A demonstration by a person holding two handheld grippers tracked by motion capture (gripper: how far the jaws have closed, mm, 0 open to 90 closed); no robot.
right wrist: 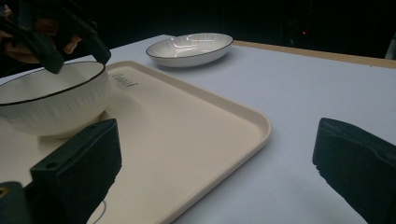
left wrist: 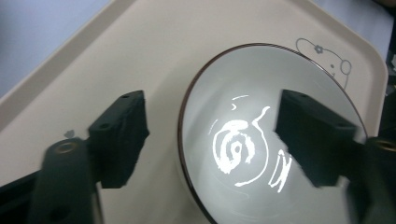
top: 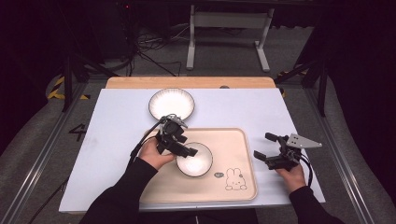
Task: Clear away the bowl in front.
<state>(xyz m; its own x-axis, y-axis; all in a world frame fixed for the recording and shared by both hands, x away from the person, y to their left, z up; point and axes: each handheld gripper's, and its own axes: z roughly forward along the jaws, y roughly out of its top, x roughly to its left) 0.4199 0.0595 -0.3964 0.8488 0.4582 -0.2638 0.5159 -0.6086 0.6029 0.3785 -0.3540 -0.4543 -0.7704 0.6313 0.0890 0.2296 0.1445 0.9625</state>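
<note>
White bowl (top: pixel 194 160) upright on tray (top: pixel 243 186) | left tool (top: pixel 181 145) apart astride rim | right tool (top: pixel 266 145) apart

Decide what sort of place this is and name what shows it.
Probably a lab or recording studio, not a kitchen: dark curtained surroundings, metal frame rails around the table, loose cables on the floor, and hand-held grippers over the tray.

Black long sleeves; black two-jaw left tool (top: pixel 184 147), right tool (top: pixel 267 145) topped by grey triangular plate, black cables.

Dim room, bowl (left wrist: pixel 261 154) glare, jaws blurred
</note>
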